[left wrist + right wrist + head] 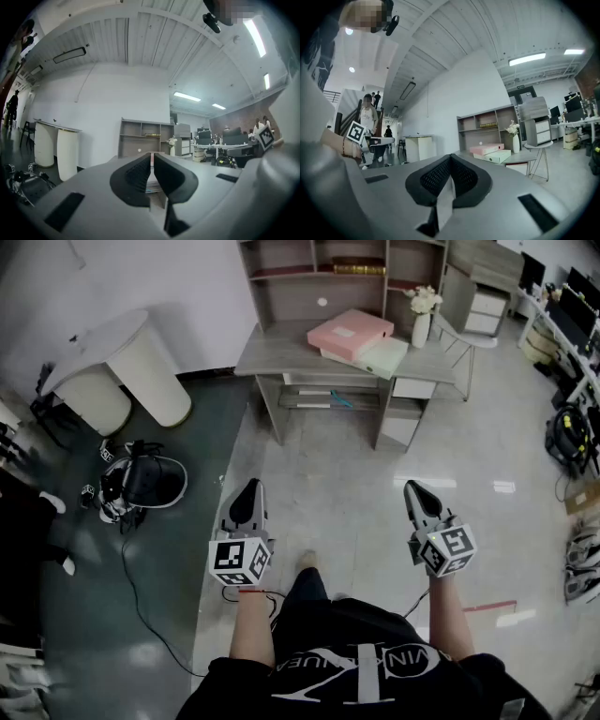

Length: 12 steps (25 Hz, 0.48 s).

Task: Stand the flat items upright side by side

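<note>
Standing well back from the worktop (pixel 281 352) with the jaws of my left gripper (pixel 248 488) and right gripper (pixel 417 491) both closed on nothing, I judge that upending the pink box file (pixel 351 332), lying flat on the green box file (pixel 386 359), could topple the nearby vase (pixel 421 329).

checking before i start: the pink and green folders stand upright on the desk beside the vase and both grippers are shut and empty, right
Not upright: the head view shows the pink folder lying flat on the green folder. The rest holds: they are on the desk beside the vase, and the left gripper and right gripper are shut and empty.
</note>
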### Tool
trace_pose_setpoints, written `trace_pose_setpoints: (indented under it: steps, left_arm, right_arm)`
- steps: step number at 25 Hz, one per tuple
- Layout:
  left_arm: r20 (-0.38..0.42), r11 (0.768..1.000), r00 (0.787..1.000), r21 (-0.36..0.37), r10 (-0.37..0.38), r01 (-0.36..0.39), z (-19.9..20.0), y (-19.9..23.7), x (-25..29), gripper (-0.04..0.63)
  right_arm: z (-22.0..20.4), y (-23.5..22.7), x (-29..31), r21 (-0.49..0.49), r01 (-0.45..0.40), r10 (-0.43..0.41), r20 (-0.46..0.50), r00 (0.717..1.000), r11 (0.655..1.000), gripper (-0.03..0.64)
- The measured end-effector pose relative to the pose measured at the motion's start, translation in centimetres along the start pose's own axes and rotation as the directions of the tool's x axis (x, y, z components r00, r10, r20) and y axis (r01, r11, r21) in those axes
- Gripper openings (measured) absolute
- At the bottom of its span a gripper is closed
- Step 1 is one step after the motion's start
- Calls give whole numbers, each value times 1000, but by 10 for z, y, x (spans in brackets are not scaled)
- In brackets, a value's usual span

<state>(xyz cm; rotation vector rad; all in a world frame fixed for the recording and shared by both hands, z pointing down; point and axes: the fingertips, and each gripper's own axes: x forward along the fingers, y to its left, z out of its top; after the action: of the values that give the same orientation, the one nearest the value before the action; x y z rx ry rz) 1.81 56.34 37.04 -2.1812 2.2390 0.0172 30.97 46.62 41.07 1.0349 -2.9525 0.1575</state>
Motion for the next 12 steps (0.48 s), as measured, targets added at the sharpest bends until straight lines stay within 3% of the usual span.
trace_pose_setpoints:
  steps: [12]
  left_arm:
    - [-12,1000,1000,-3,11,-11,-2,-4,7,23]
  right_arm:
    - [1,-7,1,15,-10,10,5,1000,1000,9]
